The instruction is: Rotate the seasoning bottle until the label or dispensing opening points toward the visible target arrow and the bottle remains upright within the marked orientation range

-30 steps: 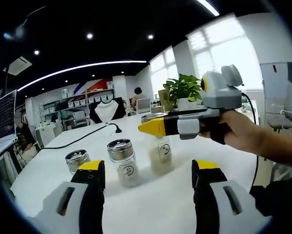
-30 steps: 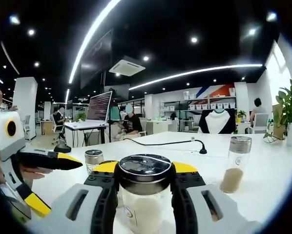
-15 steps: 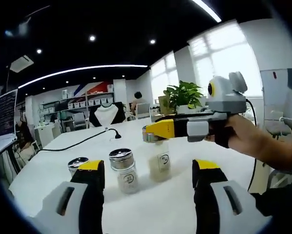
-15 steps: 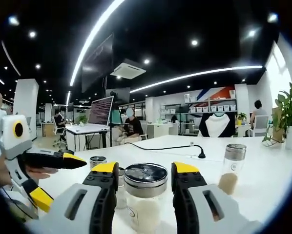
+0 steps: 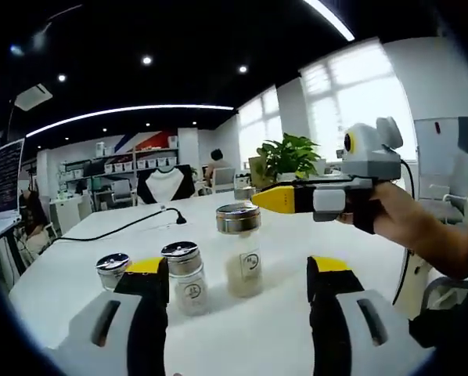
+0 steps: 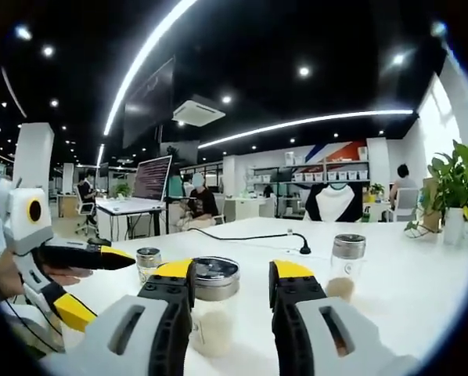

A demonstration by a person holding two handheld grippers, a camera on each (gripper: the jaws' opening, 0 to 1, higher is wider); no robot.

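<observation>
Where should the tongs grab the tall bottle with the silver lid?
Probably around the metal cap of the tall bottle, coming level from the open side facing the right tongs. It stands upright, the cap is round, and another bottle crowds its other side.

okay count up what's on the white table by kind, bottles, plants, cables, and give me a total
Clear glass seasoning bottles with silver metal lids: 4
Green potted plants: 1
Black cables: 1
Total: 6
</observation>
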